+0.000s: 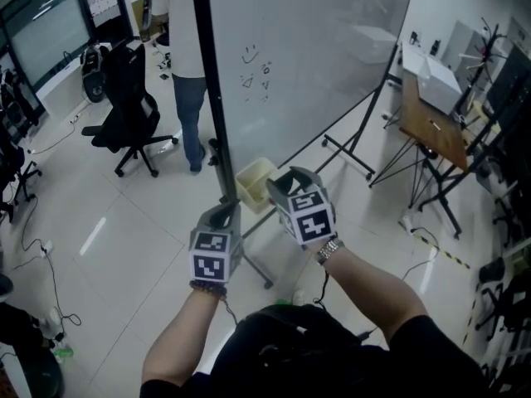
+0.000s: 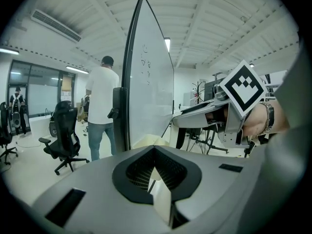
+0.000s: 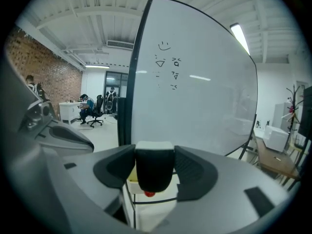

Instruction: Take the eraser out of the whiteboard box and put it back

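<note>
One eraser [image 3: 154, 162] pinched in right gripper [image 3: 154, 175] jaws, left gripper [image 2: 155, 153] jaws pressed together, whiteboard [image 3: 204, 91] ahead

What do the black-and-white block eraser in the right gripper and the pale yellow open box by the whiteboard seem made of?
Black-and-white block eraser: matte dark body, probably felt or foam, no shine; white top looks like smooth plastic.
Pale yellow open box: likely thin plastic, smooth and evenly coloured, though too small to be sure.
</note>
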`<state>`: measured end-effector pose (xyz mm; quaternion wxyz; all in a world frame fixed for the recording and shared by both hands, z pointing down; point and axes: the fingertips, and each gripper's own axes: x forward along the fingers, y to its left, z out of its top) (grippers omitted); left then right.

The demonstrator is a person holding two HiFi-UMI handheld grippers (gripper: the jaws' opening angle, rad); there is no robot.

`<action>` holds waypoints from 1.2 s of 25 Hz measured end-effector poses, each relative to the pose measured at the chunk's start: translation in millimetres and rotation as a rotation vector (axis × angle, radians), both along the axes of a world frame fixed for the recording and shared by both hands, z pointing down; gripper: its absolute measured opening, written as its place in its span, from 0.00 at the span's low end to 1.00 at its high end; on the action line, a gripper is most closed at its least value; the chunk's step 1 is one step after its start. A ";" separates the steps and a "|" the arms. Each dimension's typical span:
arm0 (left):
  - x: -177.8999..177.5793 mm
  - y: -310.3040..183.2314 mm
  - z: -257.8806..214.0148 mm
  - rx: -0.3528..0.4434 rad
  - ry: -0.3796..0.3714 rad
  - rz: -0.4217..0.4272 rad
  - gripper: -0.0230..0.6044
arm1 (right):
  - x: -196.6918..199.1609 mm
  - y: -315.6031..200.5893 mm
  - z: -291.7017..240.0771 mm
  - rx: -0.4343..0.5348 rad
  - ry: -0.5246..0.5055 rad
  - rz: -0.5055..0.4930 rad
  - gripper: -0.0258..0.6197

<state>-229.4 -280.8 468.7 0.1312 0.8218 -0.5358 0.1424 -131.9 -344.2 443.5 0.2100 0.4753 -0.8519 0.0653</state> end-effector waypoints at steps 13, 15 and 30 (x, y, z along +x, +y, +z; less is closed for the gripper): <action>28.0 29.4 -2.3 -0.001 -0.003 0.005 0.04 | 21.2 44.0 -9.5 0.004 -0.034 -0.024 0.47; 35.1 36.1 -1.6 -0.004 -0.006 -0.003 0.04 | 26.6 52.3 -9.9 0.003 -0.042 -0.035 0.47; 98.6 97.7 -2.9 -0.017 -0.026 -0.093 0.04 | 75.6 116.4 -13.3 -0.014 -0.088 -0.156 0.47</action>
